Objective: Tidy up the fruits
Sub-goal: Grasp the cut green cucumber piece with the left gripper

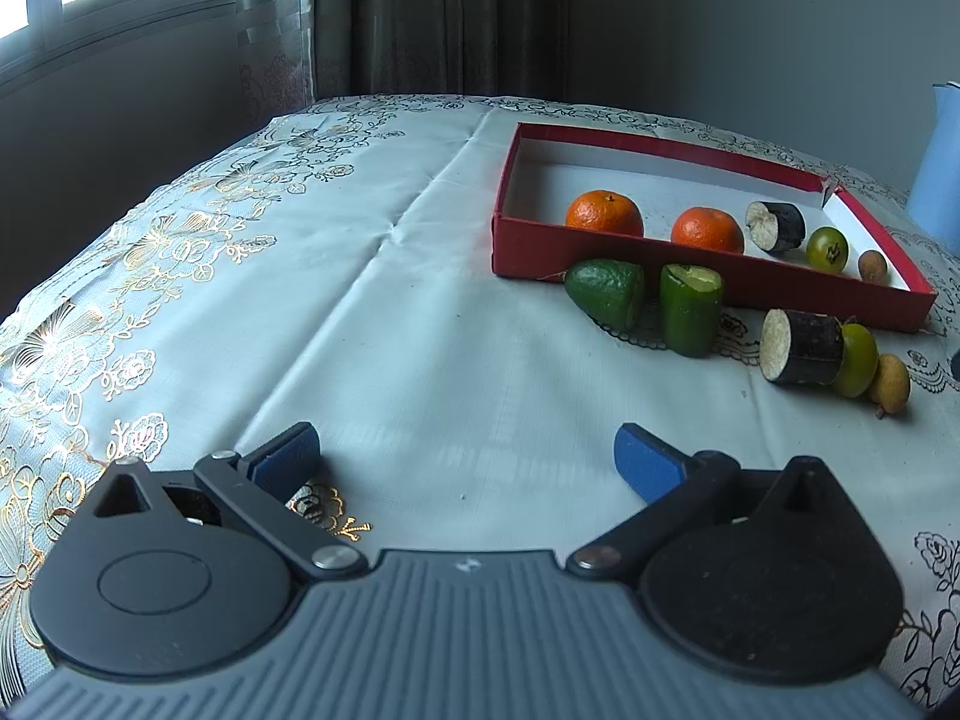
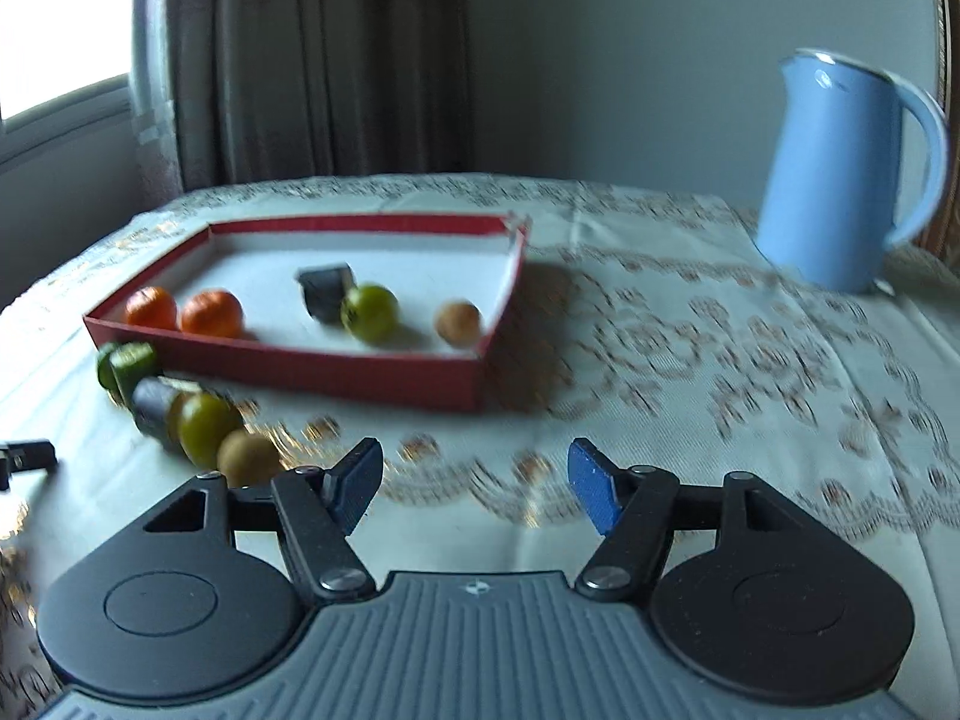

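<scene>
A red box (image 1: pixel 690 285) (image 2: pixel 288 369) holds two oranges (image 1: pixel 605 213) (image 2: pixel 211 313), a dark cut piece (image 1: pixel 775 225) (image 2: pixel 326 291), a green fruit (image 1: pixel 827 249) (image 2: pixel 369 312) and a small brown fruit (image 1: pixel 872 267) (image 2: pixel 458 323). In front of it on the tablecloth lie two green cut pieces (image 1: pixel 607 293) (image 1: pixel 690 309) (image 2: pixel 129 366), a dark cut piece (image 1: pixel 803 346) (image 2: pixel 153 411), a green fruit (image 1: pixel 857 360) (image 2: pixel 205 427) and a brown fruit (image 1: pixel 891 381) (image 2: pixel 247 457). My left gripper (image 1: pixel 468 456) is open and empty, left of the loose fruits. My right gripper (image 2: pixel 474 483) is open and empty, just right of the brown fruit.
A blue pitcher (image 2: pixel 840 168) (image 1: pixel 936 162) stands at the back right of the table. The white tablecloth (image 1: pixel 360 300) with gold flower print covers the table. Curtains and a window are behind. The left gripper's finger (image 2: pixel 27 457) shows at the right wrist view's left edge.
</scene>
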`<move>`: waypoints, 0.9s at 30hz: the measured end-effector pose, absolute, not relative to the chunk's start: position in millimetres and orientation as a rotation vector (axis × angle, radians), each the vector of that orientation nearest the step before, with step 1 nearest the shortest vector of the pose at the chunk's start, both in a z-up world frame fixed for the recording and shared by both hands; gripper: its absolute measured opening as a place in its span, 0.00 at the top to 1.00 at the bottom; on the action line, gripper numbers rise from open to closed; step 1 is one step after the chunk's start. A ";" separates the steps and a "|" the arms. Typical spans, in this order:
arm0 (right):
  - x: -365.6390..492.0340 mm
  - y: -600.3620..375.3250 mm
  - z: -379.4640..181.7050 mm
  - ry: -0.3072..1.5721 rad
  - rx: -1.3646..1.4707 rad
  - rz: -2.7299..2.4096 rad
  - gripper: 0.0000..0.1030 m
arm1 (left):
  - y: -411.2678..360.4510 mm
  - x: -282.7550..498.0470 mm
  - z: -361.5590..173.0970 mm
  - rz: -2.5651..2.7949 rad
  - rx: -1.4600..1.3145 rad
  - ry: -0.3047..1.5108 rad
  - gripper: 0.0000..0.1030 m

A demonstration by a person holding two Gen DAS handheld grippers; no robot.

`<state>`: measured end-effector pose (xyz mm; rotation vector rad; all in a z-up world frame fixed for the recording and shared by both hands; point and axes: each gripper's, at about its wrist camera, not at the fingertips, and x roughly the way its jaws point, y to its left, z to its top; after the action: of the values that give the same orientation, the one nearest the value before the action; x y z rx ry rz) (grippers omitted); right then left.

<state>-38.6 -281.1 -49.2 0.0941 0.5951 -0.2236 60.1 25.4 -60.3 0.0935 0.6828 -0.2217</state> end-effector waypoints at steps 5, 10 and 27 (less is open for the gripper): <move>-41.6 -295.0 -64.9 0.635 0.128 -0.270 0.22 | 25.0 58.5 -60.6 -0.223 0.100 0.676 0.00; -39.5 -290.6 -66.3 0.644 0.103 -0.252 0.17 | 18.9 45.7 -53.5 -0.227 0.138 0.582 0.00; -44.5 -299.8 -64.8 0.619 0.181 -0.202 0.10 | -25.3 84.7 -36.9 -0.290 0.377 0.433 0.00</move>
<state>-44.5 -299.8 -64.8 0.1811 0.6187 -0.2020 84.7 -25.3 -36.9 0.3768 0.4333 -0.2903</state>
